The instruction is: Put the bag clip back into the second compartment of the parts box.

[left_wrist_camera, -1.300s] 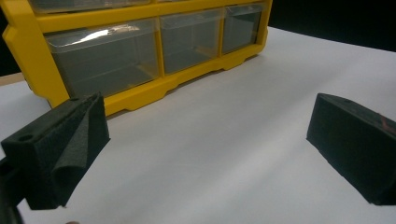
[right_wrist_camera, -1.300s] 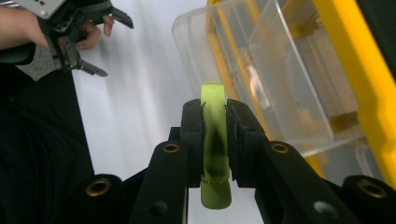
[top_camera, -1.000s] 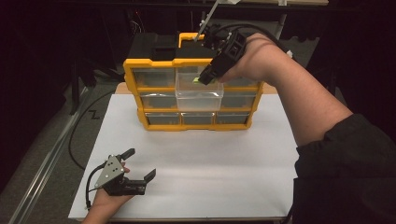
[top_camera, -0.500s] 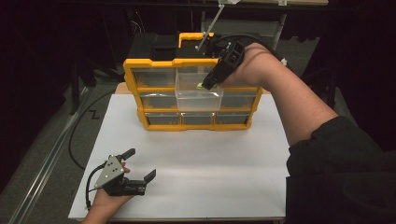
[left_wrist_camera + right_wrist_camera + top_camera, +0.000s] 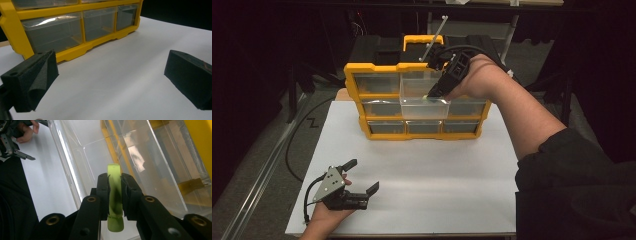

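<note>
Right claw (image 5: 115, 185) lower, above the pulled-out clear drawer (image 5: 424, 106), clamped on a green piece (image 5: 114, 202); left claw (image 5: 361, 176) wide apart.

The cabinet (image 5: 377, 70) is yellow with clear drawers (image 5: 424, 107). The clip (image 5: 114, 180) is pale green, the table (image 5: 422, 175) white.

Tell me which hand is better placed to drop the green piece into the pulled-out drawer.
Right. The right gripper is shut on the green piece directly over the open drawer, while the left gripper rests open on the table.
</note>
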